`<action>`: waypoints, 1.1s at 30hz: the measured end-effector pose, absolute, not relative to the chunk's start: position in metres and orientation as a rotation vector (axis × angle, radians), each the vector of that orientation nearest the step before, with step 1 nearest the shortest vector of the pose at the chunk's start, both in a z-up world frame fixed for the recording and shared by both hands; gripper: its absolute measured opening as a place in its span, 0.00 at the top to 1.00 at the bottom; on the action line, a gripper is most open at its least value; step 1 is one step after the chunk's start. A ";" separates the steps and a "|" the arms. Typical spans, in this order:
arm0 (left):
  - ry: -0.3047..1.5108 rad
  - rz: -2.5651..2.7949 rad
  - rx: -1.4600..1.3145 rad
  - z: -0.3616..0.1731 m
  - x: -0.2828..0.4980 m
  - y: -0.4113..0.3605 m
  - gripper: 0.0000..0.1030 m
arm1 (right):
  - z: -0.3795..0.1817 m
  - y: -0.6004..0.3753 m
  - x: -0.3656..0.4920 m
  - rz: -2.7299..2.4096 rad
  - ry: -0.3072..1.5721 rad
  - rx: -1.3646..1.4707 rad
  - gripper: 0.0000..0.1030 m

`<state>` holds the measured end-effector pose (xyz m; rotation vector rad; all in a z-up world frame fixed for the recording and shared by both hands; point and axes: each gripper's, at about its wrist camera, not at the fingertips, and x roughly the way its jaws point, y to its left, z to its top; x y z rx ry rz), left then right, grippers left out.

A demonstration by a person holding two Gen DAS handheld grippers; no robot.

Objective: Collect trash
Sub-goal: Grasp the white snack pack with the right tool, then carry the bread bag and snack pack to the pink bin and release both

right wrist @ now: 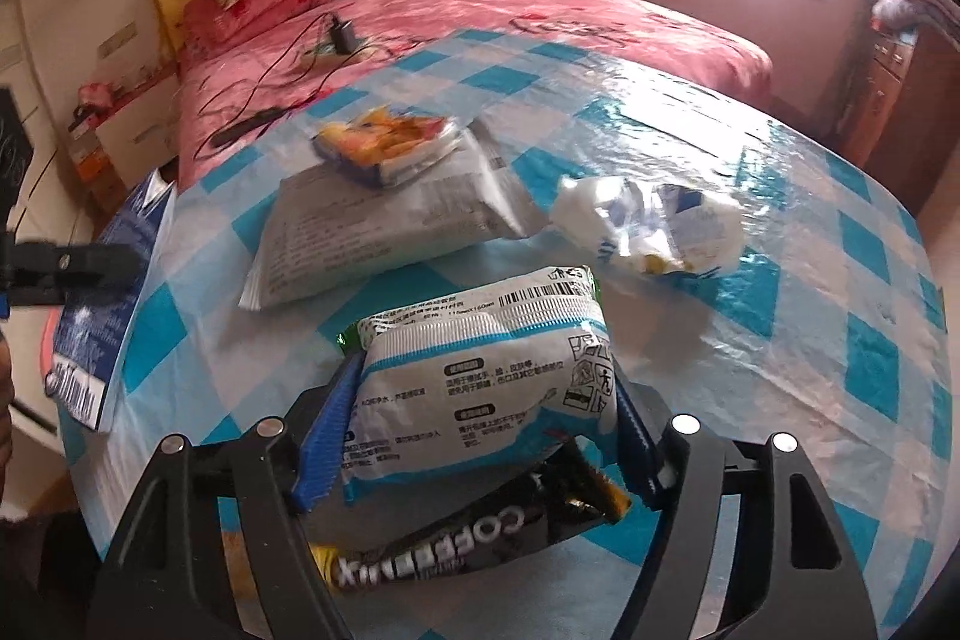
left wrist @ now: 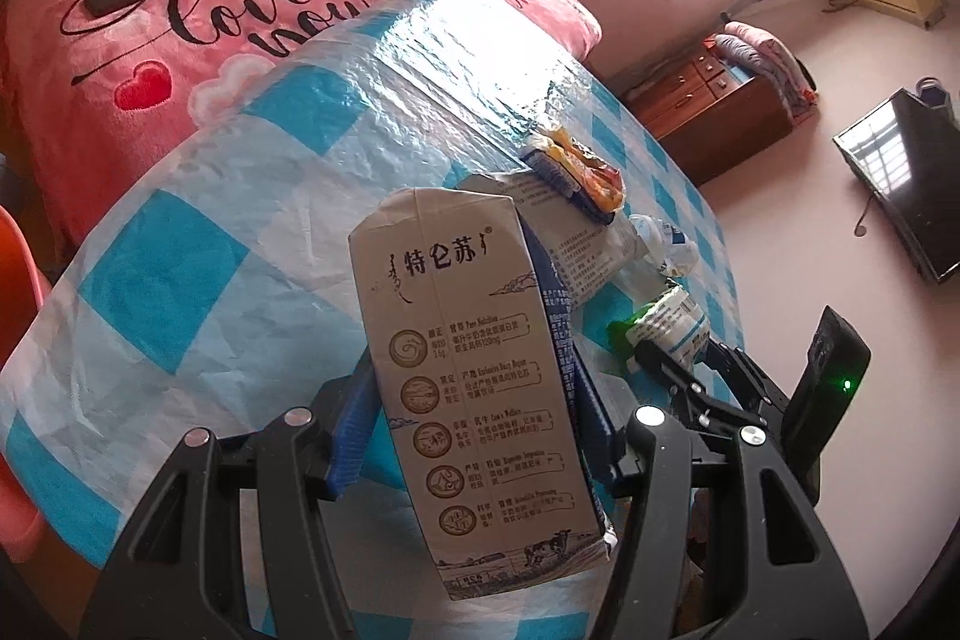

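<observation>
Holding a milk carton [left wrist: 480, 388] upright above the table [left wrist: 198, 280], the left gripper [left wrist: 474, 436] has its jaws clamped on the carton's 2 narrow sides. The carton is rigid printed paperboard, a tall rectangular block. Risk: the smooth board could slide out between the ribbed blue pads [left wrist: 351, 436] if the carton tilts.

Further right, the right gripper [right wrist: 480, 436] has its jaws set around a wet-wipe pack [right wrist: 480, 388], and the pads appear to press its 2 ends. The pack is a soft, glossy film pouch, pillow-shaped. Risk: the film may buckle or squeeze out, since the pouch yields under pressure. A black coffee sachet [right wrist: 456, 544] lies directly beneath it and could be dragged along.

Uncollected trash on the table, left to right in the right wrist view:
1. A large flat grey-white pouch [right wrist: 384, 232] with a small tissue pack [right wrist: 390, 145] resting on top.
2. A crumpled white wrapper [right wrist: 648, 226], irregular and light.

The tablecloth is slick checked plastic, wrinkled and reflective, so items may skid.
</observation>
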<state>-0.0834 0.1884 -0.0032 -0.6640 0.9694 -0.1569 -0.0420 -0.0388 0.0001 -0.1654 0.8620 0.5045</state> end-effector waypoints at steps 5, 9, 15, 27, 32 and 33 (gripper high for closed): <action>0.955 -0.194 -0.693 -0.004 -0.086 0.201 0.43 | 0.007 -0.043 -0.040 0.481 0.852 -0.089 0.29; 0.941 -0.215 -0.706 -0.004 -0.091 0.211 0.43 | 0.016 -0.040 -0.042 0.476 0.847 -0.046 0.29; 0.918 -0.237 -0.726 -0.002 -0.099 0.228 0.43 | 0.033 -0.025 -0.048 0.505 0.839 0.009 0.29; 0.866 -0.190 -0.756 0.000 -0.128 0.282 0.43 | 0.054 0.065 -0.072 0.683 0.843 -0.040 0.29; 0.851 -0.118 -0.778 -0.004 -0.149 0.315 0.43 | 0.056 0.118 -0.088 0.790 0.845 -0.094 0.29; 0.849 -0.102 -0.782 -0.005 -0.153 0.322 0.43 | 0.056 0.126 -0.090 0.809 0.850 -0.101 0.29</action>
